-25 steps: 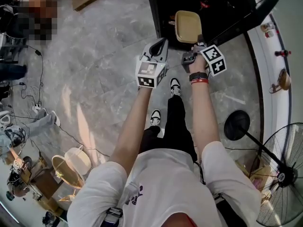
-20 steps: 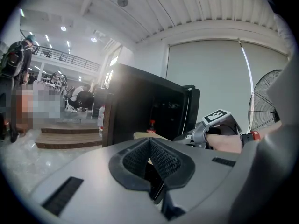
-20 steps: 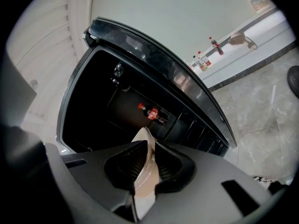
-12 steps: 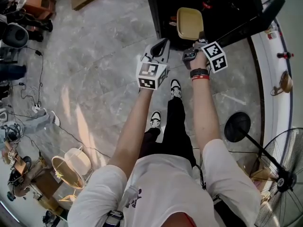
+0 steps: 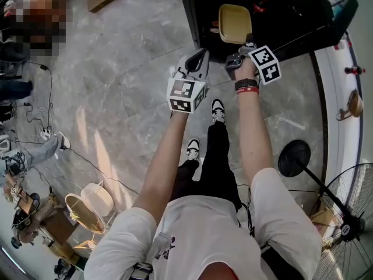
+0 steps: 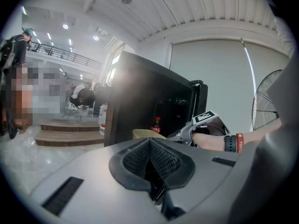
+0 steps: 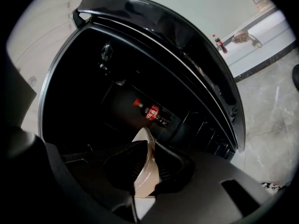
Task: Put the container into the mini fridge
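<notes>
While the right gripper (image 7: 149, 146) is clamped on the edge of the tan container (image 7: 147, 171), its jaws are only a little apart, pads pressing on either side of the thin wall. The container is tilted edge-on in the right gripper view and sticks up past the fingertips. From the head view it's a squarish, shallow tub with rounded corners, hanging right at the mouth of the black mini fridge (image 5: 280, 7), over the dark inside. Can't really tell if it's actually past the threshold or just in front of it.

The fridge door (image 7: 187, 50) is swung wide open on the person's right. Deep inside there's a cola bottle (image 7: 152, 112) with a red label lying on its side, well apart from the container.

The left gripper (image 6: 150, 141) has its jaws pinched together with nothing in them. It hovers just beside the right one, on its left, pointed at the fridge, touching nothing.

Grey marble floor (image 5: 128, 69) underneath, and a floor fan (image 5: 349, 226) stands off to the person's right. The right wrist has a watch and a red band (image 5: 246, 90).
</notes>
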{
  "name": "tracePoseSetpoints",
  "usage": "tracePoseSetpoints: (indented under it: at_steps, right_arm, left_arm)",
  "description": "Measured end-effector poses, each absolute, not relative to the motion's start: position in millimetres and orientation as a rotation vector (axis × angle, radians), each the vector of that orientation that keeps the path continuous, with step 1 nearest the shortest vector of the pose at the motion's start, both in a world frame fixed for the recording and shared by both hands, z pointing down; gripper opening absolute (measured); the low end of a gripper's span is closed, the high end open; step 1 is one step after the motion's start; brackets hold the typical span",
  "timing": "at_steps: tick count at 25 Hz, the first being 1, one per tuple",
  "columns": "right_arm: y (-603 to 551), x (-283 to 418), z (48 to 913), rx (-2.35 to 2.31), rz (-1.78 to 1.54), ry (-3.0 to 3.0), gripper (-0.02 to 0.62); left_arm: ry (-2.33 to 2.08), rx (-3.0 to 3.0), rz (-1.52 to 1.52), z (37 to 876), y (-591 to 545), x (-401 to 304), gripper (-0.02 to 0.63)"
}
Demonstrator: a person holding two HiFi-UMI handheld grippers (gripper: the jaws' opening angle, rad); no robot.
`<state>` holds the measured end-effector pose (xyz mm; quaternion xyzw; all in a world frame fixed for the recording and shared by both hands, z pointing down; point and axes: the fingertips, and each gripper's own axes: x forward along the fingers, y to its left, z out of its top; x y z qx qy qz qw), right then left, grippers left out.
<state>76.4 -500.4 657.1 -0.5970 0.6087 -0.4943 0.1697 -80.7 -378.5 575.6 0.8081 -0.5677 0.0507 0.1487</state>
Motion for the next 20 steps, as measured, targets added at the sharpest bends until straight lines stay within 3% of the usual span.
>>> tracePoseSetpoints:
  at_steps: [20]
  right_arm:
    - [-561, 60, 680, -1.689, -1.327, 1.708, 0.063]
  left_arm:
    - [-1.639, 2.323, 0.150, 598, -403, -96, 0.018]
